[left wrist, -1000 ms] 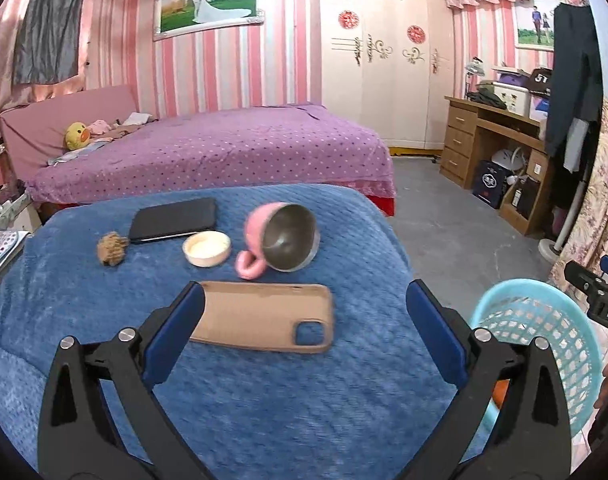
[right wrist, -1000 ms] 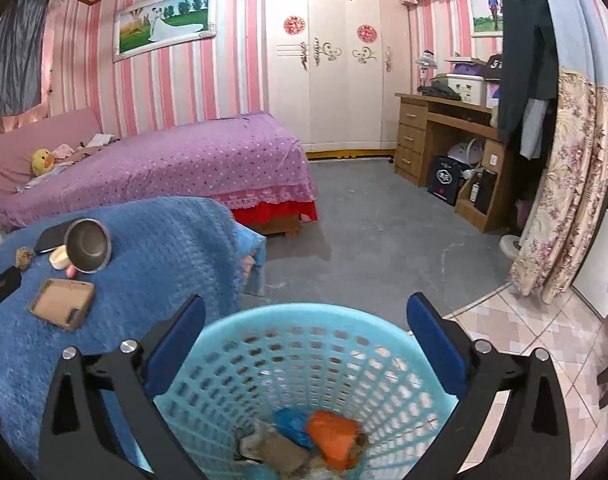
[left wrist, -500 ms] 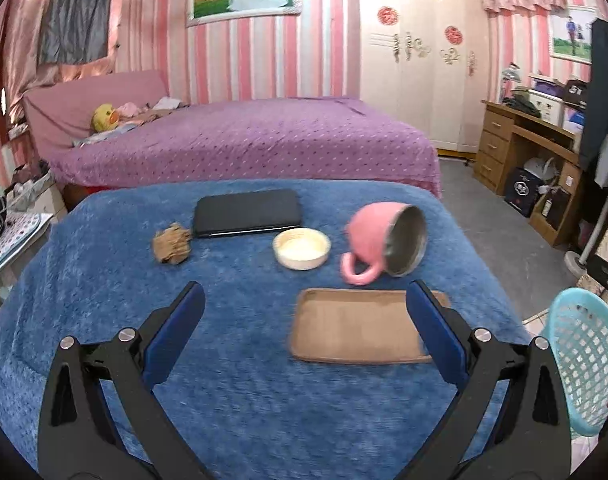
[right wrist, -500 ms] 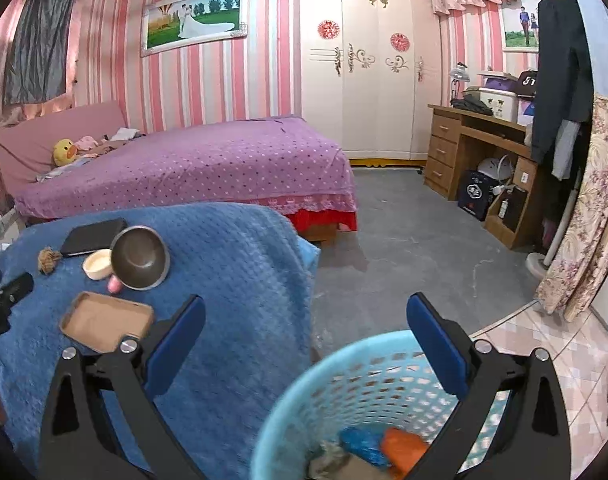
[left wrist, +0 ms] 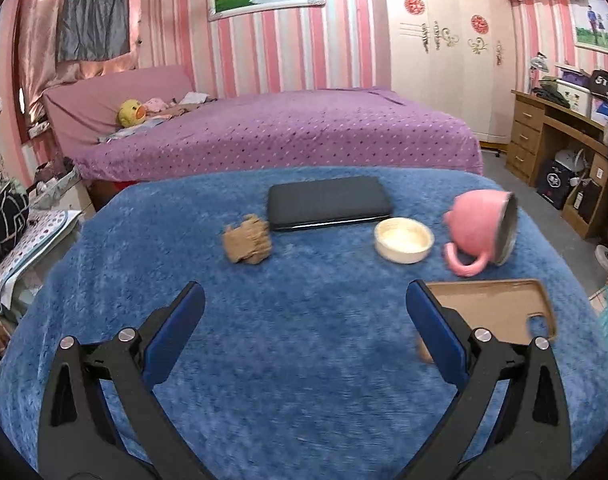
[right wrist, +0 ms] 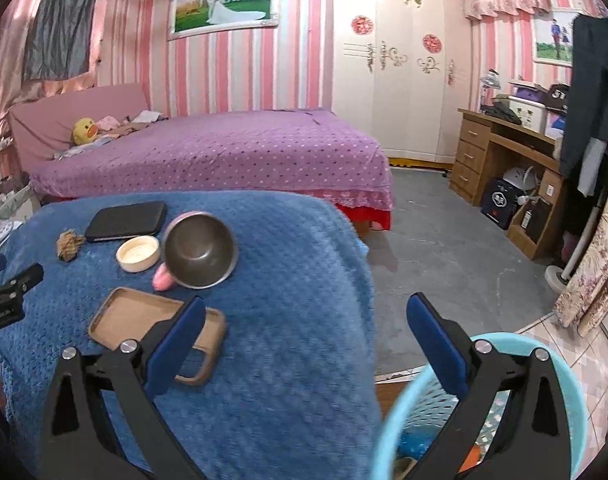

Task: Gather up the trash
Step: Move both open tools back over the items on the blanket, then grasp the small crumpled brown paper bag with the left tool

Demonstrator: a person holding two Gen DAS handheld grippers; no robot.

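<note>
Left gripper: black frame, blue padded fingers spread wide apart, nothing between them; held above the blue cloth, near its front part.
Right gripper: same build, fingers wide apart and empty; left finger over the table edge, right finger over the basket rim.
Trash item: crumpled brown paper wad, rough and creased, lying on the cloth just left of the black case, apart from both grippers.
Bin: light blue perforated plastic basket, round, standing on the floor at the table's right side; blue and orange scraps visible inside near the bottom.
Surface: fuzzy blue waffle-textured blanket draped over the table.
Black case: flat rectangular black case, matte, rounded corners, at the far side of the cloth.
Dish: small round cream-coloured shallow dish, smooth, just in front of the case's right end.
Mug: pink mug with dark metallic interior, tipped on its side, handle resting on the cloth, right of the dish.
Phone cover: tan rubbery phone case, inner side up, camera cut-out visible, lying near the mug.
Background: purple dotted bed.
</note>
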